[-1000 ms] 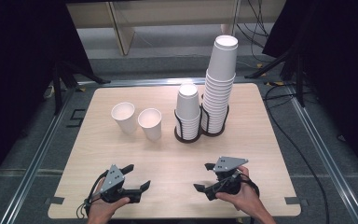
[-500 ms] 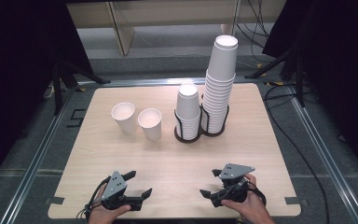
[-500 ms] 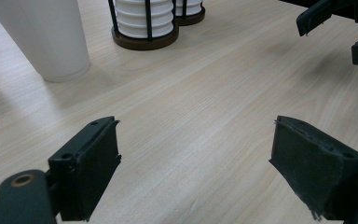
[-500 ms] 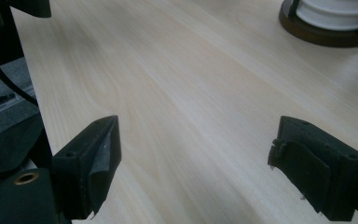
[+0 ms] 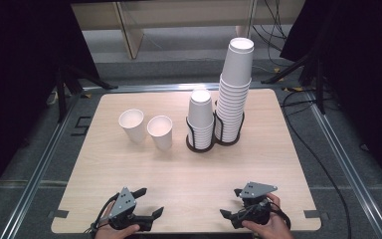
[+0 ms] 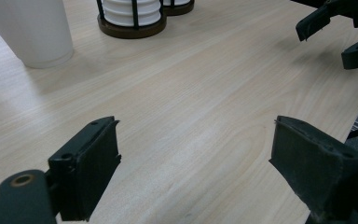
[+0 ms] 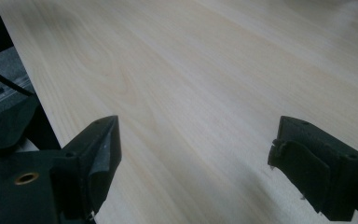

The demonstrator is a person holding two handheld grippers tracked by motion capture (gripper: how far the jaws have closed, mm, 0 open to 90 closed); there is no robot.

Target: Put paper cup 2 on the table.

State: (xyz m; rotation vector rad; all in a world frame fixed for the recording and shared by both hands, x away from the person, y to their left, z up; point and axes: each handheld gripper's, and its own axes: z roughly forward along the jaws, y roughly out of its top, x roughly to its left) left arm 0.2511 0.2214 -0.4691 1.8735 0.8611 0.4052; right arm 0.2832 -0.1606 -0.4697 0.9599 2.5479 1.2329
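Note:
Two loose white paper cups (image 5: 132, 124) (image 5: 160, 132) stand upright on the left half of the wooden table (image 5: 258, 164). To their right, a short cup stack (image 5: 200, 117) and a tall cup stack (image 5: 235, 84) sit in black wire holders. My left gripper (image 5: 150, 201) lies low at the near edge, held by a hand, its jaws apart with bare wood between them (image 6: 196, 163). My right gripper (image 5: 230, 202) is at the near edge too, open and holding nothing (image 7: 196, 158). The left gripper view has a cup (image 6: 32, 28) and a holder base (image 6: 130, 18) ahead.
The right gripper's jaws (image 6: 331, 35) appear at the top right of the left gripper view. Metal rails (image 5: 40, 164) run along both sides of the table. A black cable (image 5: 308, 149) trails on the floor at the right, and dark stands rise behind the table.
Both hands have drawn back toward the near edge of the table, the right one a little more and lower. The cups and stacks have not moved.

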